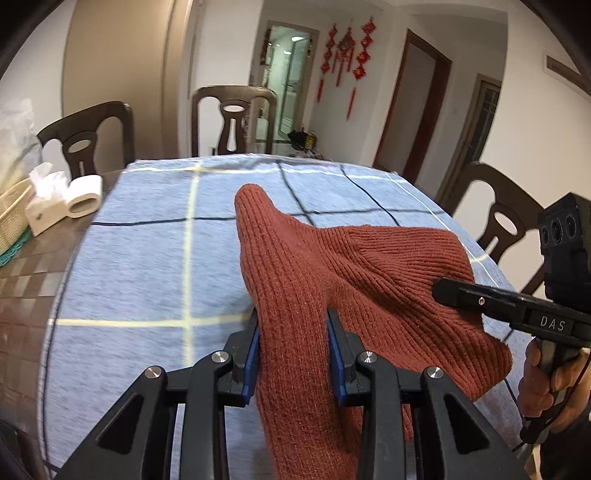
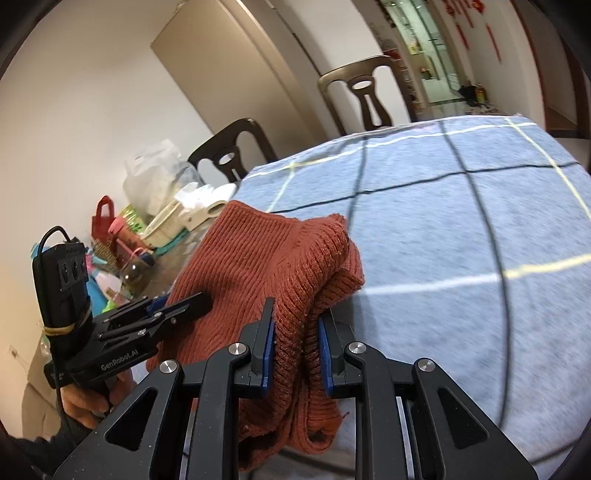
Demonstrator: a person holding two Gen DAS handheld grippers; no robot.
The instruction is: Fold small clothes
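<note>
Left wrist view: left gripper (image 1: 291, 325) clamped on rust knit garment (image 1: 332, 266), one piece, draped ahead over blue checked cloth (image 1: 147, 258). Right gripper (image 1: 443, 290) enters from right, tips buried in knit. Three chairs beyond.

Right wrist view: right gripper (image 2: 295, 321) pinches bunched knit edge, pointing downward. Left gripper (image 2: 195, 301) at left, hand (image 2: 88, 402) below, partly cut off. Clutter beyond blurred.

Dark dining chairs (image 1: 231, 118), white walls (image 1: 388, 22)

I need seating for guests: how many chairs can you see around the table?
3: one at the far left corner, one behind the far edge, one on the right side. Others may be hidden.
</note>
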